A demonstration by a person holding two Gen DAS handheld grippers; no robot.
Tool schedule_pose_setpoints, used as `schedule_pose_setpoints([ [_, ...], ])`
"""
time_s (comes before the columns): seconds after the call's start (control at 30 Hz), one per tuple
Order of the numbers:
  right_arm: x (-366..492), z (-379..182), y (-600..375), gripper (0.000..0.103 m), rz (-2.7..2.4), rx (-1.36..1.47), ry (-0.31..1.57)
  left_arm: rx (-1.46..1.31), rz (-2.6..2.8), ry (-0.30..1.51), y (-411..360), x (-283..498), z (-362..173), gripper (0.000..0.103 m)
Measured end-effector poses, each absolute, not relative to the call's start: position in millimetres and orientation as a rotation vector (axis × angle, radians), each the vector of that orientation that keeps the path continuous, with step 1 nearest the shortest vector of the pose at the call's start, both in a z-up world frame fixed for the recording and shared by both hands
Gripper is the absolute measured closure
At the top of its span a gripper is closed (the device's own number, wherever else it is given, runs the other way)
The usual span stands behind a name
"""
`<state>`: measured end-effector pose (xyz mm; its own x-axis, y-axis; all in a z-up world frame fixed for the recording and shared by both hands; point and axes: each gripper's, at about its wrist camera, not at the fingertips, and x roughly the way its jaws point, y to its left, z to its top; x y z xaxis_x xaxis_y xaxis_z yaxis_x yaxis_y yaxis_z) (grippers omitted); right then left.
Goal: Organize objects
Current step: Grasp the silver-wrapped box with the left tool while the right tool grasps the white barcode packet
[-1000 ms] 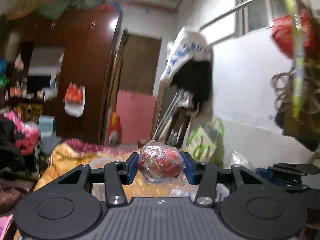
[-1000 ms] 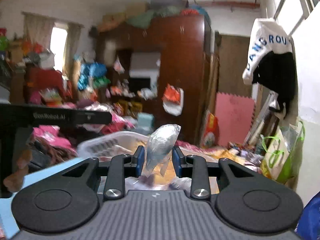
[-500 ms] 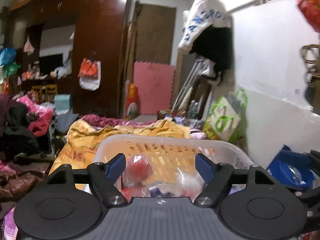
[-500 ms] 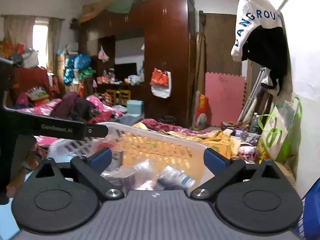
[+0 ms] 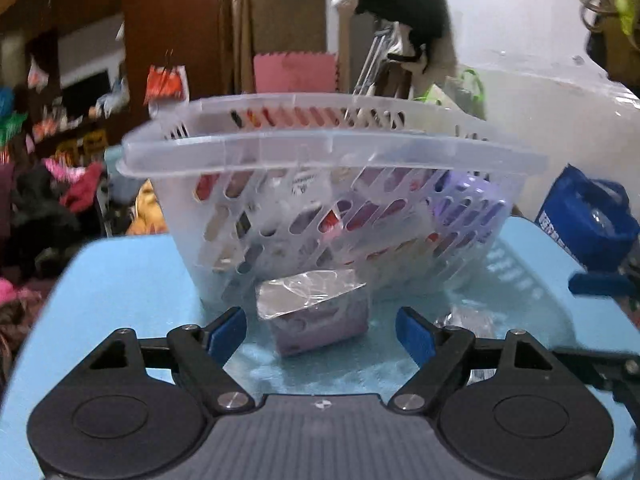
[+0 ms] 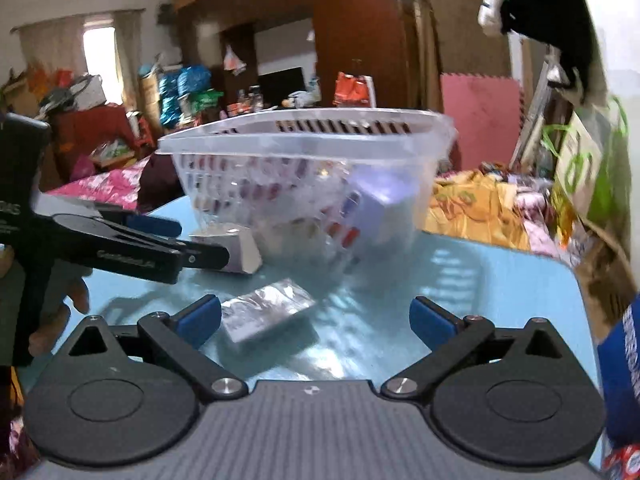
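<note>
A translucent slotted basket (image 5: 332, 152) holding several packets stands on the light blue table (image 5: 128, 280). In front of it lies a purple box in clear wrap (image 5: 316, 308). My left gripper (image 5: 320, 332) is low over the table with its jaws opening; the box sits between them and neither pad touches it. In the right wrist view the basket (image 6: 304, 144) is ahead and a flat silvery packet (image 6: 268, 312) lies on the table. My right gripper (image 6: 316, 318) is wide open around the packet without touching it. The left gripper (image 6: 180, 240) reaches in from the left beside the box (image 6: 244, 250).
A crinkled clear packet (image 5: 464, 316) lies right of the box. A blue bag (image 5: 588, 220) sits at the table's right edge. A bed with yellow and pink bedding (image 6: 480, 204) and a dark wardrobe (image 6: 352, 40) lie beyond. A hand (image 6: 60, 312) holds the left gripper.
Both grippers let go of the bags they held above the basket and opened. Both then sank to the table in front of the basket, where the box and packet now lie between the jaws.
</note>
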<state>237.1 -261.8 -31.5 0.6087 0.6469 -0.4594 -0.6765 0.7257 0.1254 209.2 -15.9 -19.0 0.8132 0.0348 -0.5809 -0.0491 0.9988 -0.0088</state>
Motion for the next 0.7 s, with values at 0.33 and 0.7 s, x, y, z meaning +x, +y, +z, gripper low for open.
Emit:
schedule_pose_setpoints([
  [0.33, 227, -47, -250, 0.0, 0.832, -0.094, 0.534, -0.113, 0.128, 0.689, -16, 239, -31, 0.035],
  [0.7, 236, -60, -204, 0.0, 0.836, -0.222, 0.573, -0.145, 0.039, 0.513, 11, 170, -8, 0.035],
])
